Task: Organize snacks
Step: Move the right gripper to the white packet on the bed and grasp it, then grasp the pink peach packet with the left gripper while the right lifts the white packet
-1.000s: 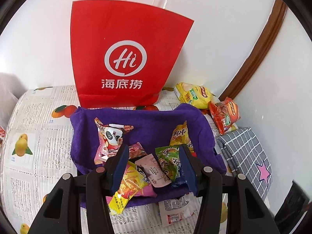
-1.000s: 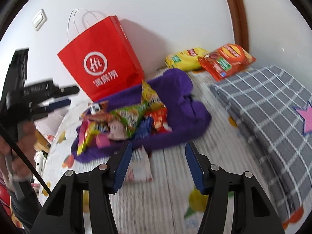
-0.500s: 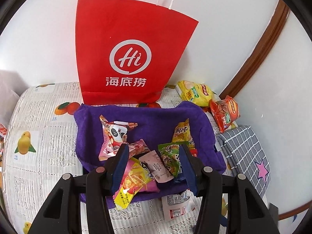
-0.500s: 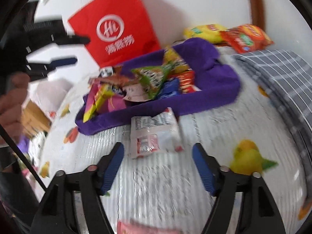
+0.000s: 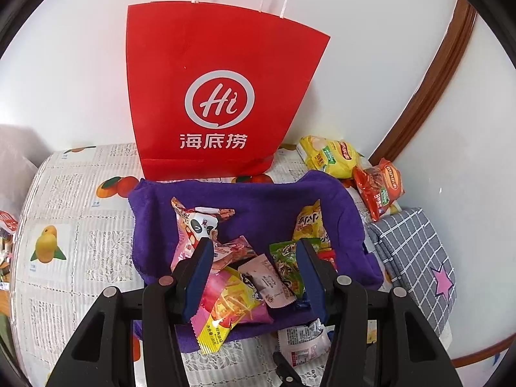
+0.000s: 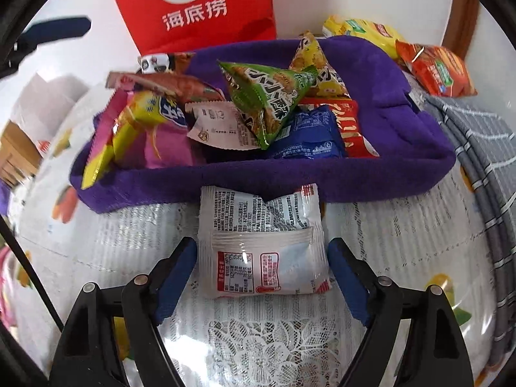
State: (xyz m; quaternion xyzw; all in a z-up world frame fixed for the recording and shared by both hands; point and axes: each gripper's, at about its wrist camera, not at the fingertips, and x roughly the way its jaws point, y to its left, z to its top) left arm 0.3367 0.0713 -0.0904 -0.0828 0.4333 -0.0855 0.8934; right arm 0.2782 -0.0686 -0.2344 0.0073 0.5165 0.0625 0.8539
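The right gripper [image 6: 262, 277] points steeply down at a white sachet [image 6: 262, 242] lying flat on the fruit-print bench [image 6: 403, 225]; its jaws have just been opening and now stand wide, one on each side of the sachet's near end, neither pad pressing on it. The sachet's long axis runs away from the gripper, its far end touching the front wall of the purple fabric basket [image 6: 322, 180]. Inside the basket lie heaped snack packets, a green triangular pack [image 6: 267, 96] on top with its tip toward the basket's left. The left gripper [image 5: 254, 258] hovers over the same basket [image 5: 258, 206], jaws partly open and gripping nothing. Behind the basket a red paper bag [image 5: 219, 96] stands upright at the wall, with a yellow pack [image 5: 329, 158] and an orange pack [image 5: 379, 190] to its right.
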